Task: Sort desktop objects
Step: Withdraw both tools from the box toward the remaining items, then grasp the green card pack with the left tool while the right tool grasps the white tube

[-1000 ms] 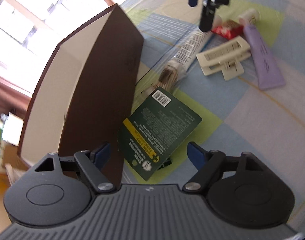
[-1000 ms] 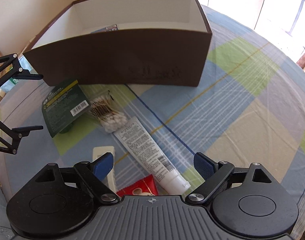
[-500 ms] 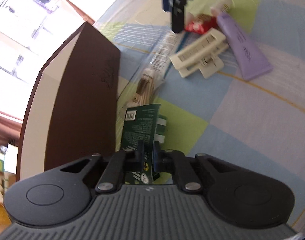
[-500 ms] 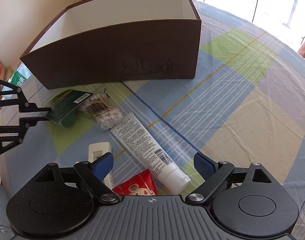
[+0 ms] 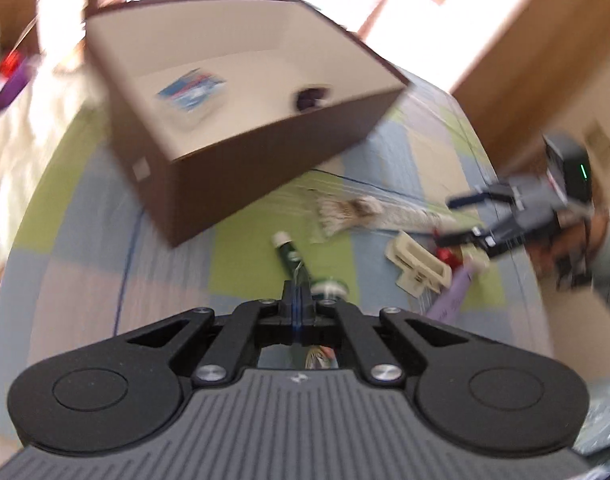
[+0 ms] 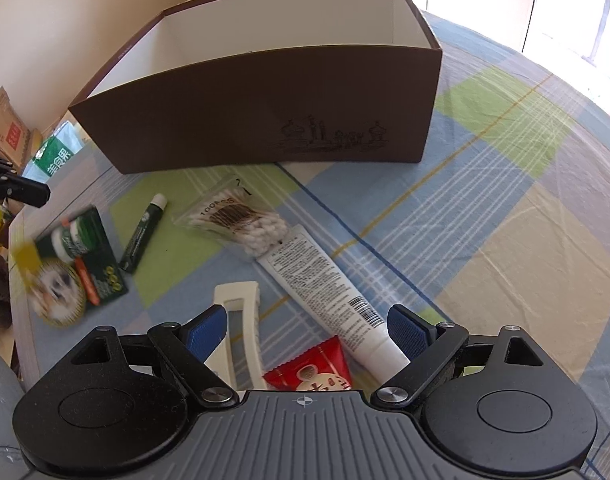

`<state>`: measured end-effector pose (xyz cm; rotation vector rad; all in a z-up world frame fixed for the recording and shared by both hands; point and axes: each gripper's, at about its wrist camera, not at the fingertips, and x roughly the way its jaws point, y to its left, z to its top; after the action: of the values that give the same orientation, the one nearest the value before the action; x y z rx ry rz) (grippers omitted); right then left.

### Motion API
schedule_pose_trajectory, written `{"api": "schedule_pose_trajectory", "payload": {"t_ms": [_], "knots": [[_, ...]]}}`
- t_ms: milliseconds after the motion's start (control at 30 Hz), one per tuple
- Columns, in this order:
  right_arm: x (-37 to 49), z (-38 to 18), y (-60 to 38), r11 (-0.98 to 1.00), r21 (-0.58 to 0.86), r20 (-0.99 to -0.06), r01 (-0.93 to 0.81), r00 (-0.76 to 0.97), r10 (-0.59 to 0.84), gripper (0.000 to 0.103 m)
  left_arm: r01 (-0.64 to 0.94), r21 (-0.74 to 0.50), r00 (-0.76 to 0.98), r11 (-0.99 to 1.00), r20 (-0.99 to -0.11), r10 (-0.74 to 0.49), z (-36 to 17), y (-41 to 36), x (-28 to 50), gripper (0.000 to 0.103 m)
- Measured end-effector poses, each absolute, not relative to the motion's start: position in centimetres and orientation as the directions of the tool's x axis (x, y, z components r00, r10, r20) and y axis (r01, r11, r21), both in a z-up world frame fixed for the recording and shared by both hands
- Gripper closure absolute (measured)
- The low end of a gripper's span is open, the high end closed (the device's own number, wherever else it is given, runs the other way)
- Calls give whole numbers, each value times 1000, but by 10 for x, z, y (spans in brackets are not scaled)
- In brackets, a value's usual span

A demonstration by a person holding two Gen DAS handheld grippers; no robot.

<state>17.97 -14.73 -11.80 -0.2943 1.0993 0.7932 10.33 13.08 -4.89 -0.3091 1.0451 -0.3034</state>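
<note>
Gripping the edge of a dark green printed card package, the left gripper has its jaws pinched shut, holding it above the checked cloth worktop near the brown cardboard box. Right gripper jaws stand open over a white tube.

A checked tablecloth carries a brown box, a bag of cotton swabs, a white tube, a small green tube, a cream clip and a red packet.
</note>
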Motion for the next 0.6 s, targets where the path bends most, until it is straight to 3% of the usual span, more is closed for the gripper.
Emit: {"api": "schedule_pose_trajectory", "payload": {"t_ms": [133,200,300,600], "knots": [[178,-119,-143,692,160,-881,-704,216,422,10,-34,-351,450,936,-841,-299,-65,161,90,103],[177,-119,-141,691,157,-882,-705,215,420,10,-8,-341,433,940,-848,-304,-69,161,85,100],[177,-119,-138,689,153,-884,-708,214,416,10,102,-304,418,947,-851,-318,-68,140,78,76],[175,-117,-141,695,141,-889,-705,219,402,10,265,-116,387,957,-896,-215,-101,70,92,67]]}}
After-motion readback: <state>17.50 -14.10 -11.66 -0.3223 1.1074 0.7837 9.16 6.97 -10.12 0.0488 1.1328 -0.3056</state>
